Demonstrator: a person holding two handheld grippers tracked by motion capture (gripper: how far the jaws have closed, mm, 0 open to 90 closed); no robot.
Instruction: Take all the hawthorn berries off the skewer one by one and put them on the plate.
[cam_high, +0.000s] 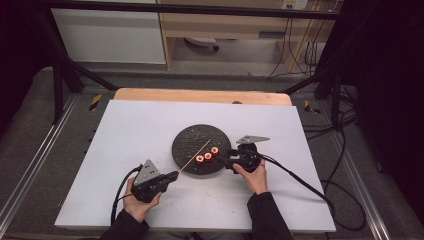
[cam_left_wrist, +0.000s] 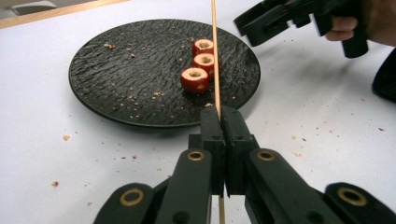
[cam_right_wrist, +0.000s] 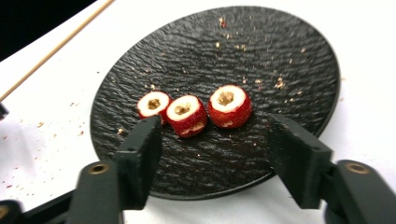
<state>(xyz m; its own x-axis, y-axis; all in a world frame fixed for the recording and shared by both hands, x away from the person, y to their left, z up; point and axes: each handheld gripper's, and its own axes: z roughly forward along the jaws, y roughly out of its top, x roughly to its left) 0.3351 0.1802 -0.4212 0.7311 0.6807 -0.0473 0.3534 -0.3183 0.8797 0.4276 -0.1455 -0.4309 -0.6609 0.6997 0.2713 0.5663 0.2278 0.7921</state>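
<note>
Clamped in the left gripper, a wooden skewer reaches over the black plate, while the right gripper stands open just short of three cored red fruit pieces.

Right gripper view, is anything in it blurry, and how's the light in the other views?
Right gripper view: fruit pieces sharp, plate far rim soft, white cloth washed out. Left gripper view: skewer crisp, right tool slightly blurred. High view: cloth bright, surroundings dark.
</note>
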